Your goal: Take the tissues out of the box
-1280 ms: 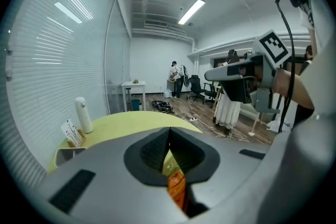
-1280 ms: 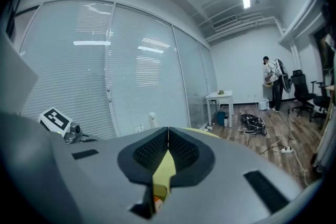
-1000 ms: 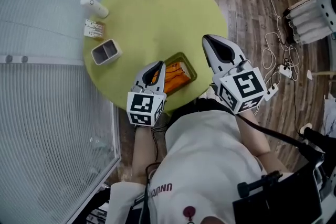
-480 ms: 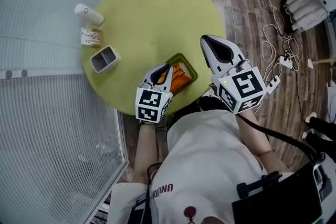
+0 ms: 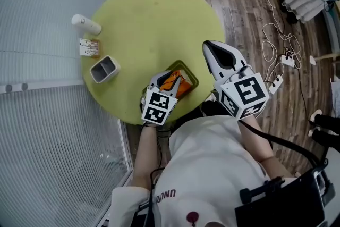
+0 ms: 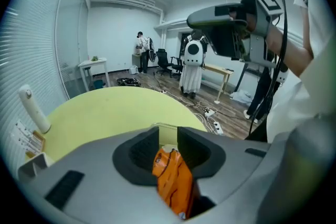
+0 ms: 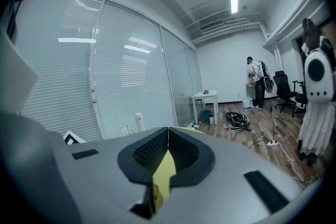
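Head view, looking steeply down. A round yellow-green tabletop (image 5: pixel 154 18) carries an open box (image 5: pixel 191 76) at its near edge, and an orange tissue packet (image 5: pixel 175 84) sits inside, still within the walls. The left claw (image 5: pixel 168 78) hangs directly over the near-left end of the box and is pitched downward into it. The right claw (image 5: pixel 210 48) hovers just beyond the right side of the box, over the near-right edge of the tabletop, touching nothing.

Left gripper view: the jaws have just been opening and now stand wide. The orange tissue packet rises between them, with a gap showing beside each pad, so no grip is made yet. The packet's long axis runs roughly along the line the claw points, leaning slightly to the right, so the two pads face its broad flanks.

Right gripper view: the jaws are closed together and carry nothing. Only a sliver of tabletop shows beneath them.

Along the far-left edge of the tabletop, well apart from the box, stand a white bottle (image 5: pixel 85 23), a small printed card (image 5: pixel 89 46) and a grey two-part holder (image 5: pixel 104 68).

Reading: the left claw is the nearer one and already straddles the packet. The coming move appears to need only a closing of the jaws and a lift straight out of the box. The likely hazard is the box rising with the packet, since nothing steadies it.
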A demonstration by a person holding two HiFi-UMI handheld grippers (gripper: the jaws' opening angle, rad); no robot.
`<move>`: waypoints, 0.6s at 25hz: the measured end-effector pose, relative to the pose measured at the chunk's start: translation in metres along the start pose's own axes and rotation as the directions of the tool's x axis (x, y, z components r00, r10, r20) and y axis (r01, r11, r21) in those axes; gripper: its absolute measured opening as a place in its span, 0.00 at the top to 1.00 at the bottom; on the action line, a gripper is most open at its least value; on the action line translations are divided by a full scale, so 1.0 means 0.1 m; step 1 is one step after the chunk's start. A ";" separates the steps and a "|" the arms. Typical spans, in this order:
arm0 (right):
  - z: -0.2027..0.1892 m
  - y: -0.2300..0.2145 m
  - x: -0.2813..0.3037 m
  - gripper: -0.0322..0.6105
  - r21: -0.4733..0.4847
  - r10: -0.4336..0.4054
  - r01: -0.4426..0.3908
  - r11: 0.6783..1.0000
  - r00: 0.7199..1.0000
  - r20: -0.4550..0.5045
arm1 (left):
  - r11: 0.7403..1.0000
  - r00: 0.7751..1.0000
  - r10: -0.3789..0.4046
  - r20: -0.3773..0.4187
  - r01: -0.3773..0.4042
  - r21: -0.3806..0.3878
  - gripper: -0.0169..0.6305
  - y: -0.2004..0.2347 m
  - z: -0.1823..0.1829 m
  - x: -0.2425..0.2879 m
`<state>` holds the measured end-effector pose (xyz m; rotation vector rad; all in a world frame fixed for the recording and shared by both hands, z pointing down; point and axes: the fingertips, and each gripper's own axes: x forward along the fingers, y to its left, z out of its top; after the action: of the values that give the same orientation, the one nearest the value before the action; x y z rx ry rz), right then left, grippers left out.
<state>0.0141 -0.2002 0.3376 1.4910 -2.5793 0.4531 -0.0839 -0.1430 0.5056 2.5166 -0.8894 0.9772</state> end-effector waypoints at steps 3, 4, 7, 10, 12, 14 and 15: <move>0.00 0.00 -0.02 0.92 0.003 -0.010 0.010 1.000 1.000 -0.002 | 0.998 0.998 -0.044 -0.048 0.046 0.030 0.80 -0.08 -0.08 0.08; -0.01 0.00 -0.03 0.92 0.004 -0.013 0.013 1.000 1.000 -0.003 | 0.997 0.996 -0.062 -0.065 0.065 0.035 0.80 -0.10 -0.12 0.10; -0.02 -0.03 -0.04 0.92 0.004 -0.025 0.025 1.000 1.000 -0.005 | 0.992 0.989 -0.096 -0.112 0.103 0.067 0.79 -0.14 -0.20 0.19; -0.03 -0.09 -0.05 0.92 0.004 -0.039 0.039 0.999 0.999 -0.009 | 0.987 0.982 -0.097 -0.162 0.116 0.110 0.79 -0.16 -0.27 0.28; -0.03 -0.11 -0.06 0.92 0.005 -0.047 0.047 0.999 0.999 -0.011 | 0.984 0.975 -0.103 -0.197 0.128 0.120 0.79 -0.16 -0.33 0.31; -0.03 -0.12 -0.07 0.92 0.005 -0.053 0.053 0.999 0.999 -0.013 | 0.983 0.969 -0.108 -0.222 0.137 0.123 0.79 -0.17 -0.38 0.34; -0.04 -0.12 -0.07 0.92 0.004 -0.055 0.055 0.998 0.998 -0.014 | 0.982 0.967 -0.108 -0.230 0.140 0.124 0.79 -0.17 -0.40 0.36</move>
<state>0.0283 -0.1990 0.3416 1.5504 -2.5218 0.4616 -0.0727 -0.1265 0.5585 2.4754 -0.6080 1.2890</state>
